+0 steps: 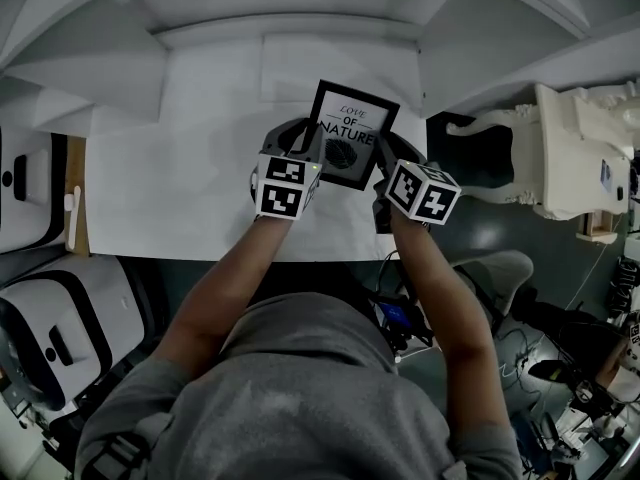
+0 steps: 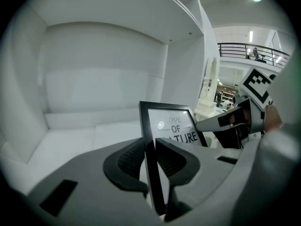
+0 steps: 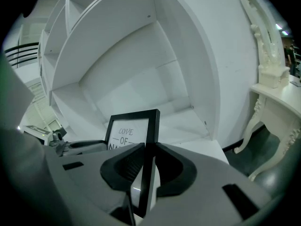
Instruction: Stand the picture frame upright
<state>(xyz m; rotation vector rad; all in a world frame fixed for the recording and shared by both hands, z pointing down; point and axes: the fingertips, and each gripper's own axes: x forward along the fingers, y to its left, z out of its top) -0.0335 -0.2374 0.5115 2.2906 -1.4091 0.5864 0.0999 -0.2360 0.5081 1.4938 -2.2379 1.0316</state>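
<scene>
Left hand-held gripper [image 2: 151,149] was clamped on the left rail of the picture frame [image 1: 352,134] and right hand-held gripper [image 3: 146,164] on its right rail, jaws apart only by the rail's thickness. The frame was tilted, print toward the person, over the tabletop [image 1: 180,183] near its far right corner. Judgement: keep both grips level, set the bottom rail down flat, and release only once it stands.

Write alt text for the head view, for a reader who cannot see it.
A person, seen from above, holds a black picture frame reading "Love of Nature" between two grippers above a white table: the left gripper clamps its left edge, the right gripper its right edge. White shelving stands behind.
</scene>
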